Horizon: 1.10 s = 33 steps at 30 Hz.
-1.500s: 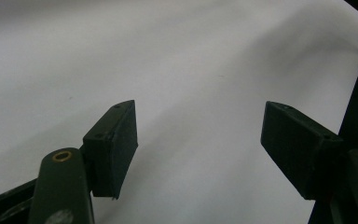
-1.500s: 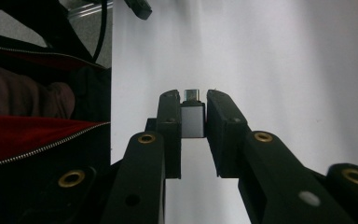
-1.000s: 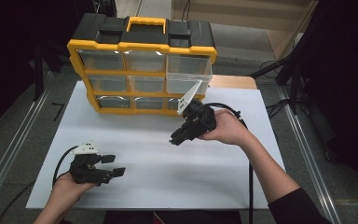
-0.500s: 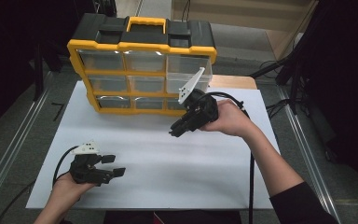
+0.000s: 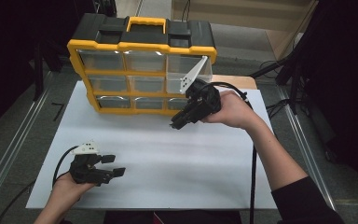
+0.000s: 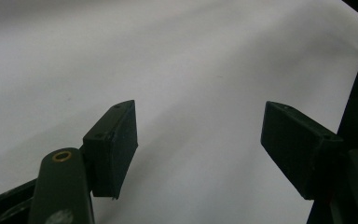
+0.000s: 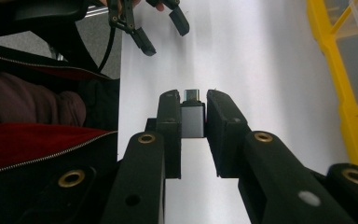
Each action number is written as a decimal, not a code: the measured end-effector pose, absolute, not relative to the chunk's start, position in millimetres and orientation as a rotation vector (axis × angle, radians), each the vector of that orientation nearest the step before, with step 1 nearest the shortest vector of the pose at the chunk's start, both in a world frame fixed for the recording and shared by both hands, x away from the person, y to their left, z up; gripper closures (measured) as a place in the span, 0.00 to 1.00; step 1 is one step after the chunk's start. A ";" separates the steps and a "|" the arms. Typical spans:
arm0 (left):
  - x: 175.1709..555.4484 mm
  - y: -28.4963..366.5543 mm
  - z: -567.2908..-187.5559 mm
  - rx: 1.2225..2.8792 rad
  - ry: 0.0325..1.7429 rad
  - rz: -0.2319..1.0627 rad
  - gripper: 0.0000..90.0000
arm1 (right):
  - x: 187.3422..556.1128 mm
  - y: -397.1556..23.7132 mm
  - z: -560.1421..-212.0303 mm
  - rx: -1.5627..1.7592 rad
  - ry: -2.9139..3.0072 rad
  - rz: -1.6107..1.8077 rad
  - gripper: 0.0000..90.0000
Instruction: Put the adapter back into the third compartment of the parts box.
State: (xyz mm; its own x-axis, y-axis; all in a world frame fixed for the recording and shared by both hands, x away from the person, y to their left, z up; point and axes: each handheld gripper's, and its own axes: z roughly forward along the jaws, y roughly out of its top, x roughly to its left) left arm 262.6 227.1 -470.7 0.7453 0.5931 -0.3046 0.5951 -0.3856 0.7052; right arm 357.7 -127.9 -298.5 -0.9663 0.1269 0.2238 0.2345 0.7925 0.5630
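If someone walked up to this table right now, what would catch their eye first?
Probably the big yellow and black organizer box standing at the far edge of the white table, with its clear drawers facing the person. Next, the right gripper, held up in front of the box, is shut on a small silver adapter. The left gripper rests open near the table's near left corner.

A white counter (image 5: 177, 154) sits in the middle under dim light. Grey floor (image 5: 23, 112) with metal rails (image 5: 9, 154) runs at nine o'clock; dark curtains (image 5: 349, 70) hang at three o'clock.
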 end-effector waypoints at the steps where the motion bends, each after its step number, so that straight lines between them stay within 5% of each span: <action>1: 262.6 227.1 -470.7 2.082 0.893 -0.003 0.32 | 358.0 -127.9 -297.1 -0.286 -2.808 -0.916 0.82; 33: 262.7 226.9 -470.7 2.084 0.891 -0.011 0.32 | 370.4 -142.2 -254.3 -0.310 -2.855 -0.942 0.82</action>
